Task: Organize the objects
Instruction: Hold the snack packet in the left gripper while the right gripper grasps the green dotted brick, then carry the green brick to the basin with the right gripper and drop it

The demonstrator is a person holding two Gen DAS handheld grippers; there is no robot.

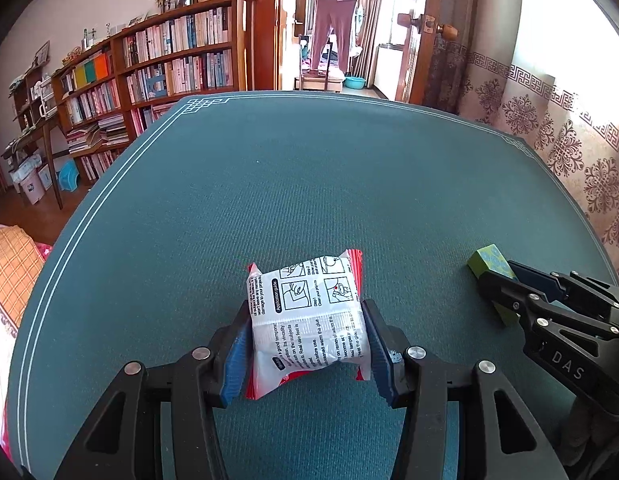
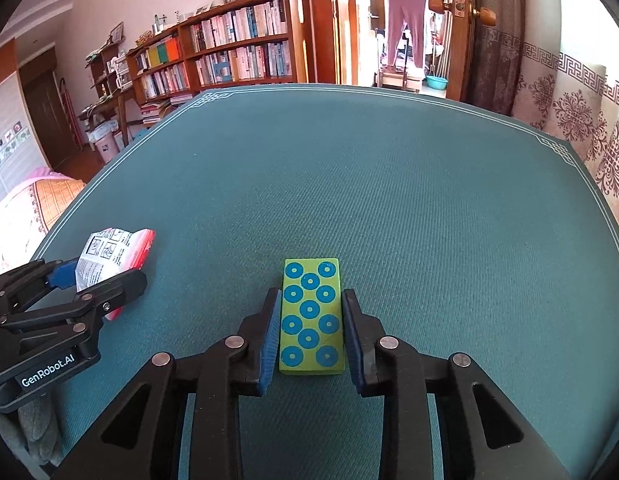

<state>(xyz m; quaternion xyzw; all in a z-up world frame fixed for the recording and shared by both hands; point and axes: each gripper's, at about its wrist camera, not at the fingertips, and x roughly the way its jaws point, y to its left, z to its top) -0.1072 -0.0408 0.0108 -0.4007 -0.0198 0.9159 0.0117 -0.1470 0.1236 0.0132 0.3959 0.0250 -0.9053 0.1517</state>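
A crinkled white-and-red sachet [image 1: 309, 320] sat clamped in the left gripper [image 1: 309, 344] jaws – the right gripper [image 2: 311, 340] jaws flanked, unclenched, a green blue-ringed block [image 2: 311, 316] on the bench [image 2: 429, 200]

The table cover [image 1: 309, 184] looks like matt woven cloth, the packet [image 1: 309, 320] at 6 o'clock is glossy crinkled plastic film, and the block [image 2: 311, 316] is smooth and matt.

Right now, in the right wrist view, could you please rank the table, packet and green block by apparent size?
1. Table.
2. Green block, though nearness to the camera enlarges it.
3. Packet, partly hidden by the left gripper.
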